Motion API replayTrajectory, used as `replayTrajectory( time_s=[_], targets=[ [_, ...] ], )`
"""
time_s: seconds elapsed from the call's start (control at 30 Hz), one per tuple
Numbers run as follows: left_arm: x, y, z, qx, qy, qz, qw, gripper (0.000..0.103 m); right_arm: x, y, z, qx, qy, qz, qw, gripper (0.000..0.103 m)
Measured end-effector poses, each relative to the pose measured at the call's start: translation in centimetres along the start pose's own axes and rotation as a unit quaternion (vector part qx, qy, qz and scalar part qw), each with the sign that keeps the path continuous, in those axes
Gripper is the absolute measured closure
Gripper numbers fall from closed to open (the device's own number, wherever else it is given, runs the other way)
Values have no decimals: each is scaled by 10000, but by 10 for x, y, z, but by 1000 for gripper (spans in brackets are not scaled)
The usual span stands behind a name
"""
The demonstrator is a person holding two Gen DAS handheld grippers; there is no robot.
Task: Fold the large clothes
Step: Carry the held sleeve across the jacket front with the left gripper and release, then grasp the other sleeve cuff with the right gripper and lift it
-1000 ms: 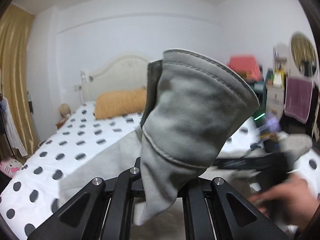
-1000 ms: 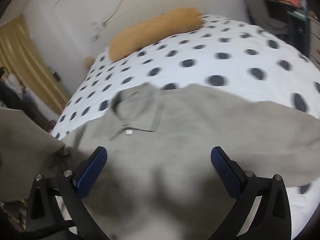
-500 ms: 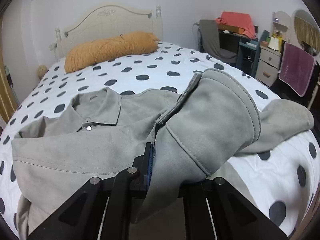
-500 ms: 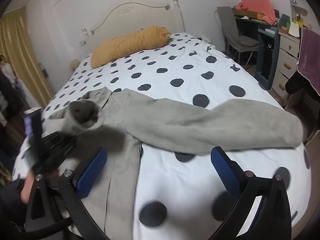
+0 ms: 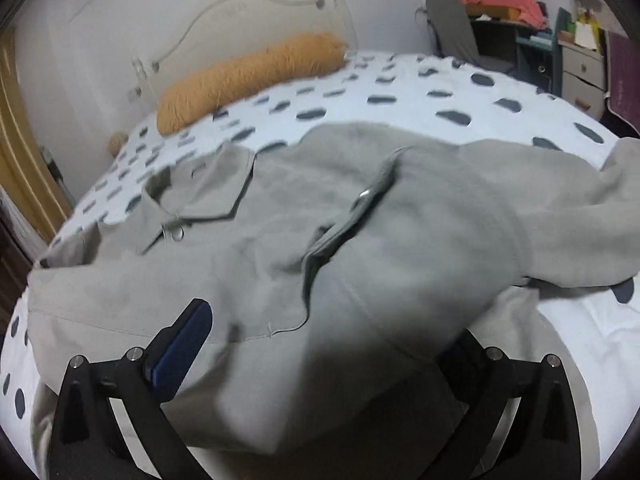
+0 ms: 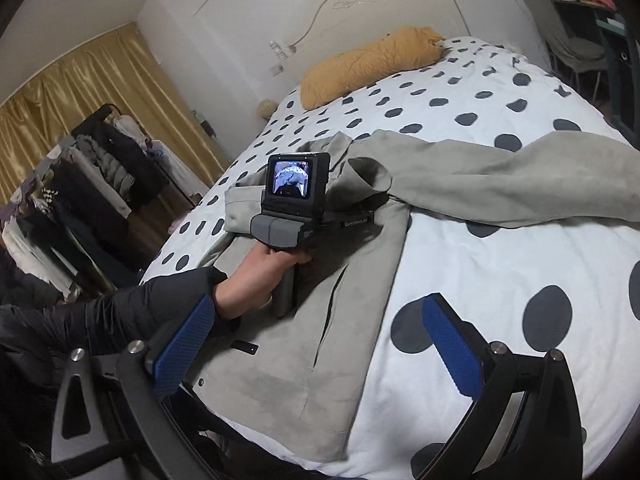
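A large grey jacket (image 5: 260, 248) lies spread on the polka-dot bed (image 5: 460, 100), collar (image 5: 200, 196) toward the headboard. My left gripper (image 5: 320, 344) is open over the jacket. A sleeve cuff (image 5: 400, 264) lies loose across the gap between its fingers and hides the right finger. In the right wrist view the jacket (image 6: 320, 320) lies at the bed's near left, one sleeve (image 6: 500, 184) stretched out right. My right gripper (image 6: 320, 344) is open and empty above the jacket's lower edge. The left gripper's body (image 6: 296, 200) and the hand holding it rest on the jacket.
An orange bolster pillow (image 6: 368, 64) lies by the headboard. A clothes rack (image 6: 80, 184) and gold curtain stand left of the bed. A chair, desk and drawers (image 5: 580, 68) stand to the right. The bed's right half (image 6: 520, 280) is bare sheet.
My left gripper has opened and let go of the sleeve cuff, which now lies on the jacket body. The right gripper has pulled back and swung left.
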State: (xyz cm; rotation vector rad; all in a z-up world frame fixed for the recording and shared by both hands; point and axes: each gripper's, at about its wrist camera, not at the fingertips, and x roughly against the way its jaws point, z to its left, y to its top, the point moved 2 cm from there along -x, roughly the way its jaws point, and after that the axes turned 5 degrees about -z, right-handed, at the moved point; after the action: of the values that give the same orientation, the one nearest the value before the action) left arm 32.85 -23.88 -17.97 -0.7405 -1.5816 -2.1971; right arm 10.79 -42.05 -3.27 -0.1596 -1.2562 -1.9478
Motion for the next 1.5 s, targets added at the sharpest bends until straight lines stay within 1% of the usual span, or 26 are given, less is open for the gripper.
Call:
replayTrajectory(
  time_s=[0.07,0.1,0.2,0.3,0.37,0.4,0.43,0.5,0.53,0.6,0.63,0.7,0.73,0.9,0.93,0.97,1.0,1.07,1.2,1.23,1.27,1.3,1.33,1.37,1.43,1.5],
  targets=[
    [2,1,-1,-28,19,-69,10000,0,-2,0,3,-50,8,-90,9999,0],
    [9,4,2,123,-54,-135,9998,0,-3,1,3,-133,7,-131,9998,0],
    [45,12,18,328,-189,-416,9984,0,-1,0,-4,-351,-247,-199,9989,0],
    [90,17,42,488,-497,-618,9957,0,18,-6,-34,-846,-650,-550,9928,0],
    [113,20,59,577,-708,-742,9931,0,40,-10,-76,-1466,-891,-1068,9794,0],
    [121,21,66,635,-737,-765,9923,0,48,-12,-95,-1755,-1024,-1285,9707,0],
    [127,22,71,677,-826,-714,9917,0,57,-17,-127,-2254,-1131,-1594,9545,0],
    [137,24,77,842,-1056,-608,9890,0,62,-23,-167,-2936,-979,-1952,9306,0],
    [142,25,77,904,-1168,-585,9873,0,63,-27,-200,-3484,-895,-2182,9072,0],
    [152,26,72,856,-1252,-634,9864,0,60,-32,-241,-4180,-735,-2444,8718,0],
    [158,26,68,828,-1321,-706,9852,0,54,-36,-268,-4654,-635,-2643,8424,0],
    [164,26,65,825,-1378,-770,9840,0,44,-30,-292,-4907,-599,-2831,8219,0],
    [164,26,65,862,-1369,-767,9838,0,40,-23,-296,-4879,-690,-2930,8193,0],
    [148,24,77,1169,-1285,-576,9831,0,12,19,-288,-4449,-1373,-2960,8340,0],
    [144,23,80,1219,-1272,-532,9829,0,2,22,-293,-4465,-1734,-2847,8304,0],
    [141,22,84,1280,-1290,-490,9821,0,-4,20,-298,-4599,-1796,-2854,8214,0],
    [139,21,87,1313,-1292,-473,9818,0,-6,21,-300,-4632,-1800,-2914,8174,0],
    [136,18,93,1353,-1284,-450,9814,0,-7,33,-301,-4454,-1681,-3160,8207,0],
    [131,13,113,1541,-1261,-416,9791,0,-18,44,-312,-4644,-1882,-3044,8101,1],
    [130,12,119,1601,-1225,-424,9785,0,-16,44,-312,-4666,-1901,-3092,8065,6],
    [129,10,125,1682,-1179,-438,9777,0,-14,43,-311,-4677,-1909,-3137,8040,21],
    [126,10,133,1786,-1121,-449,9765,0,-12,37,-312,-4777,-1900,-3189,7962,50],
    [124,10,139,1871,-1100,-440,9752,0,-9,27,-316,-4914,-1835,-3239,7873,64],
    [121,10,140,1929,-1107,-418,9741,0,-10,21,-322,-5033,-1716,-3237,7826,73],
    [115,14,140,2007,-1192,-395,9716,0,-11,17,-332,-5106,-1540,-3154,7849,81],
    [110,20,135,2022,-1169,-456,9713,0,-8,30,-330,-4940,-1595,-3017,7997,86]
  ],
)
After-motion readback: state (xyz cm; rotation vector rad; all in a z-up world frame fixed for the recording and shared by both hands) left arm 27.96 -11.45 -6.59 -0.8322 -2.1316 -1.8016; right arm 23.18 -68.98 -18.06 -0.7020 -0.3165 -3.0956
